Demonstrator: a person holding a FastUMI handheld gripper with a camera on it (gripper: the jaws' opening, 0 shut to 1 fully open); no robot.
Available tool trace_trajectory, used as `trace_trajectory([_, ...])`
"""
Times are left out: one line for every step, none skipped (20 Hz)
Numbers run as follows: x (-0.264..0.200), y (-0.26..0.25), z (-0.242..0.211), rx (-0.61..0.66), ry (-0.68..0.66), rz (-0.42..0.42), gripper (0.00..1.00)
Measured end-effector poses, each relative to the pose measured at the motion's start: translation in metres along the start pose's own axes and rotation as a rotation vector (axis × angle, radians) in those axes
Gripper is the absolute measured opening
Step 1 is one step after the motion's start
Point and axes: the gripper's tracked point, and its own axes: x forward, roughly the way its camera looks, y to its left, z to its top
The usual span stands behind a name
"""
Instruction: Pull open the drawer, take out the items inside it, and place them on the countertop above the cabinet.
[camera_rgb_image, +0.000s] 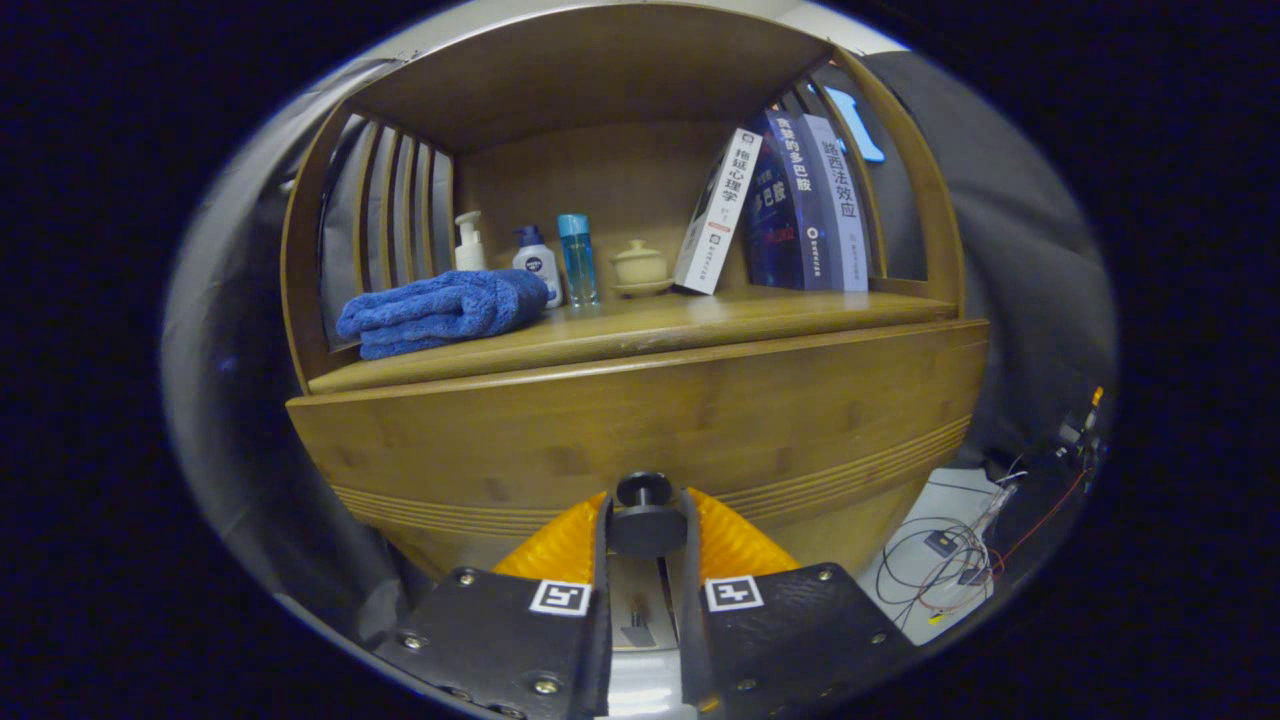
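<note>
Your gripper (645, 525) is clamped on the dark drawer knob (645, 492), both fingers pressing its sides. Drawer front (640, 420) sits closed; blue towel (440, 310) lies on the bench (640, 335) above.

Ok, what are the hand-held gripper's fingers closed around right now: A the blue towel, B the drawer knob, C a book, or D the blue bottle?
B: the hand-held gripper has both fingers pressed on the dark drawer knob, below the countertop.

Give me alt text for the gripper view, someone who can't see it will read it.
The gripper is closed on the dark round knob of a wooden drawer front. On the countertop above lie a folded blue towel, three bottles, a small lidded pot and leaning books.
</note>
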Motion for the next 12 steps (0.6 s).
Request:
trace_trajectory([-0.007, -0.001, -0.002, 0.004, -0.003, -0.008, 0.27])
trace_trajectory([-0.016, -0.002, -0.004, 0.004, -0.008, -0.014, 0.27])
trace_trajectory([-0.025, -0.004, -0.006, 0.006, -0.011, -0.019, 0.28])
trace_trajectory([-0.035, -0.005, -0.008, 0.006, -0.016, -0.023, 0.28])
trace_trajectory([-0.045, -0.006, -0.011, 0.007, -0.019, -0.027, 0.28])
trace_trajectory([-0.054, -0.007, -0.013, 0.012, -0.022, -0.033, 0.27])
trace_trajectory([-0.064, -0.008, -0.017, 0.015, -0.021, -0.042, 0.27])
trace_trajectory([-0.075, -0.01, -0.019, 0.018, -0.026, -0.053, 0.27])
trace_trajectory([-0.084, -0.011, -0.022, 0.015, -0.026, -0.064, 0.27])
trace_trajectory([-0.092, -0.012, -0.027, 0.013, -0.019, -0.076, 0.27])
trace_trajectory([-0.101, -0.013, -0.035, 0.001, 0.003, -0.085, 0.27])
trace_trajectory([-0.11, -0.013, -0.034, 0.003, -0.021, -0.094, 0.27])
